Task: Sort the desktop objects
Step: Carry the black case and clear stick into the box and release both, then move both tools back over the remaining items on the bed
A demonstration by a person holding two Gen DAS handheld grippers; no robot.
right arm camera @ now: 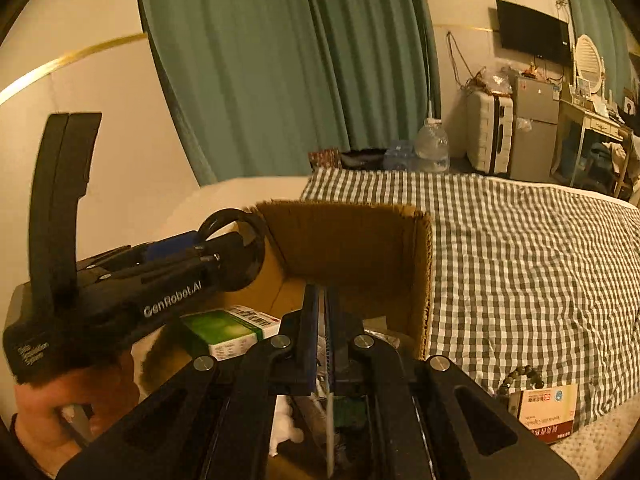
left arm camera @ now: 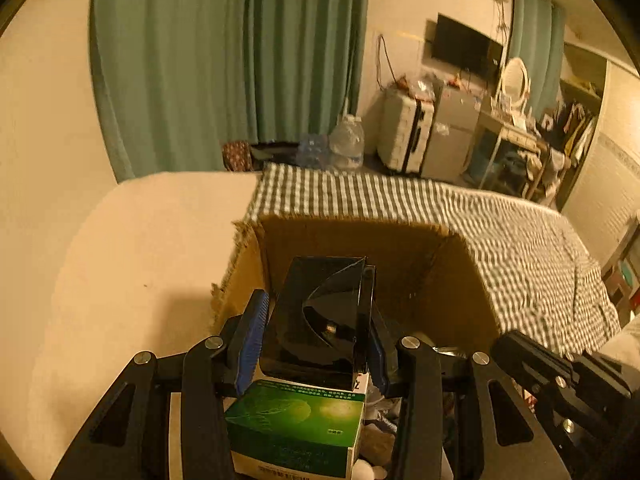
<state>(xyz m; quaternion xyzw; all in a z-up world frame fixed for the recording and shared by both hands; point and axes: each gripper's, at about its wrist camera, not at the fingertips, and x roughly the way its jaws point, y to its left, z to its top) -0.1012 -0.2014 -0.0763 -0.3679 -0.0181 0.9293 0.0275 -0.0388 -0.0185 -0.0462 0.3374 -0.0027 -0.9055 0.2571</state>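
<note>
A black holder (left arm camera: 324, 316) was clamped in the left gripper (left arm camera: 316, 328) at lower centre, above the cardboard box (left arm camera: 400, 264); the right gripper (right arm camera: 322, 344) was shut on a thin card (right arm camera: 330, 420).

Green box (left arm camera: 296, 424): bottom cut off by frame edge, print too small to read. Cardboard box (left arm camera: 360, 264) floor mostly hidden behind left claw (left arm camera: 316, 332) and black holder (left arm camera: 324, 316). Red-and-white packet (right arm camera: 548, 412): label too small to read. White stuff under right claw (right arm camera: 322, 344): can't tell what. Bed's checked cloth (left arm camera: 520, 240) blurred.
</note>
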